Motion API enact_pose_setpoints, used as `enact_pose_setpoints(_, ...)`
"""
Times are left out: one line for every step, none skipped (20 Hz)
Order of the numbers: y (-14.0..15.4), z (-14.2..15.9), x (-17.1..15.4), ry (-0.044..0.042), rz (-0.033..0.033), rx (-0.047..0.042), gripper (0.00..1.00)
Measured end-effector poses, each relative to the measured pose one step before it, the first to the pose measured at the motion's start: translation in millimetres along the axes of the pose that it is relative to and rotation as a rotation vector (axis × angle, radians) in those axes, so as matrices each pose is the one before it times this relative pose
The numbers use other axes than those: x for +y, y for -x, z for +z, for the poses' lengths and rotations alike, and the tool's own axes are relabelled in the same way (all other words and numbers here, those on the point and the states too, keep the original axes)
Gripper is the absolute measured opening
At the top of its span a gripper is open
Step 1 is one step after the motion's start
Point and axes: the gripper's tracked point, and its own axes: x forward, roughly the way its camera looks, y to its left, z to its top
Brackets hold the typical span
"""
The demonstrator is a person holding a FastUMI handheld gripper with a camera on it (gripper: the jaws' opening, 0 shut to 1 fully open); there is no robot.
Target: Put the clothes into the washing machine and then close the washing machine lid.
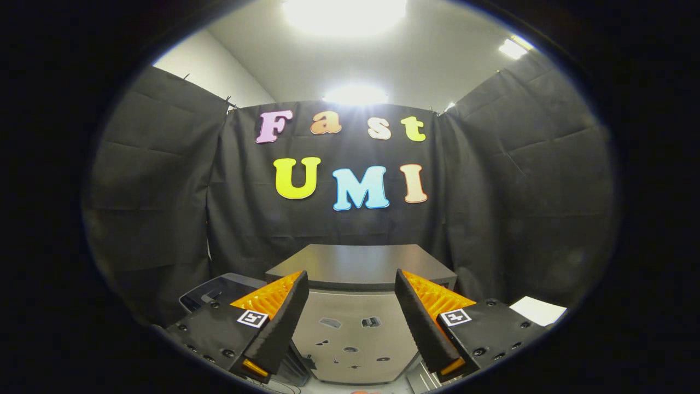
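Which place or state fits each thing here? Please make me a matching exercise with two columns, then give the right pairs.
Things:
1. claw
2. grey panel with holes
3. white sheet
4. dark flat top

Place or state:
a. just beyond the fingertips, above the grey panel
b. open, holding nothing
c. between the two fingers
d. on the outer side of the right finger

Pairs: 1-b, 2-c, 3-d, 4-a

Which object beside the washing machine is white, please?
The flat sheet beyond the right finger; the box at left is dark. The gripper is open, washing machine ahead.
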Motion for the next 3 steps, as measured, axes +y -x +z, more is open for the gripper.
enact_pose_setpoints(3.61, 1.08, -4.0, 0.0118, -0.00501, -0.01626, 0.98)
enact_pose_setpoints(-0.09, -3.79, -2.23, 0.01638, 0.0029, -0.00415, 0.98)
enact_pose_setpoints(0.96, -5.73, -0.5, 0.01341, 0.00598, 0.00832, 0.98)
